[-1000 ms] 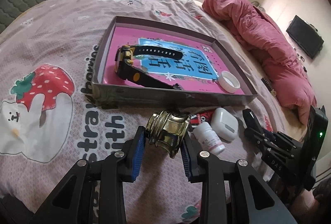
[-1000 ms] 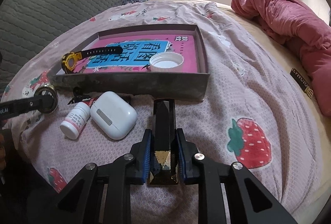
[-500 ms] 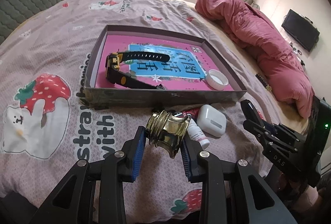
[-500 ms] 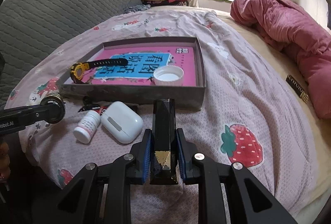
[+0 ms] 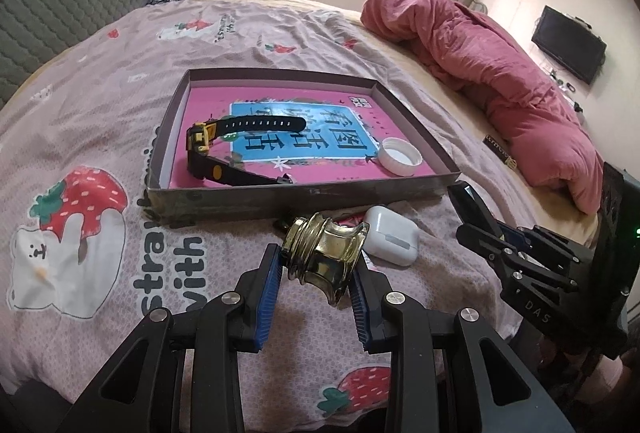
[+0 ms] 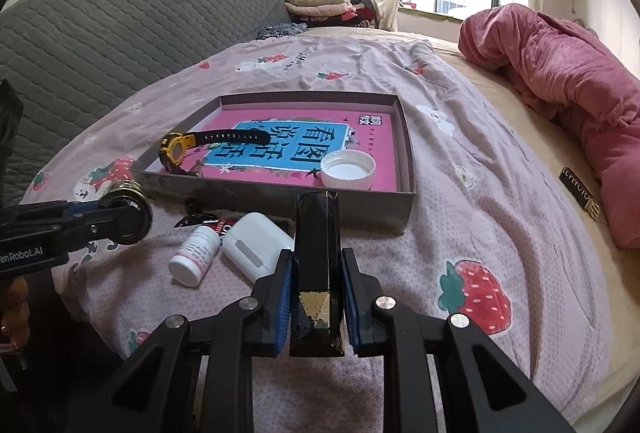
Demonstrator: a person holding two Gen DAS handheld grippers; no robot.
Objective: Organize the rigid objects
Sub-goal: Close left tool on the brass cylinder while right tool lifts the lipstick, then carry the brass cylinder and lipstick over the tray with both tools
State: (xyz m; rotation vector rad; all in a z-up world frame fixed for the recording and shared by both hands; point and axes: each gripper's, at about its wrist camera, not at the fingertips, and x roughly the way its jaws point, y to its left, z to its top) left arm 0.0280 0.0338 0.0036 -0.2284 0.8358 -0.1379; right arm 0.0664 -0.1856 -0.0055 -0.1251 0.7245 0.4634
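Observation:
My left gripper is shut on a brass-coloured metal spool, held above the bedspread just in front of the shallow box. My right gripper is shut on a black faceted bar with a gold triangle, also lifted off the bed. In the box, on a pink and blue booklet, lie a black and yellow wristwatch and a white cap. On the bed before the box lie a white earbud case and a small white pill bottle.
A heaped pink quilt covers the bed's right side, with a small dark tag near it. A grey quilted headboard runs along the left. Folded clothes are stacked by the window. A red-black packet peeks out beside the bottle.
Both grippers have risen and drawn back from the box with their objects still held. The box and the loose items now sit farther off in both views.

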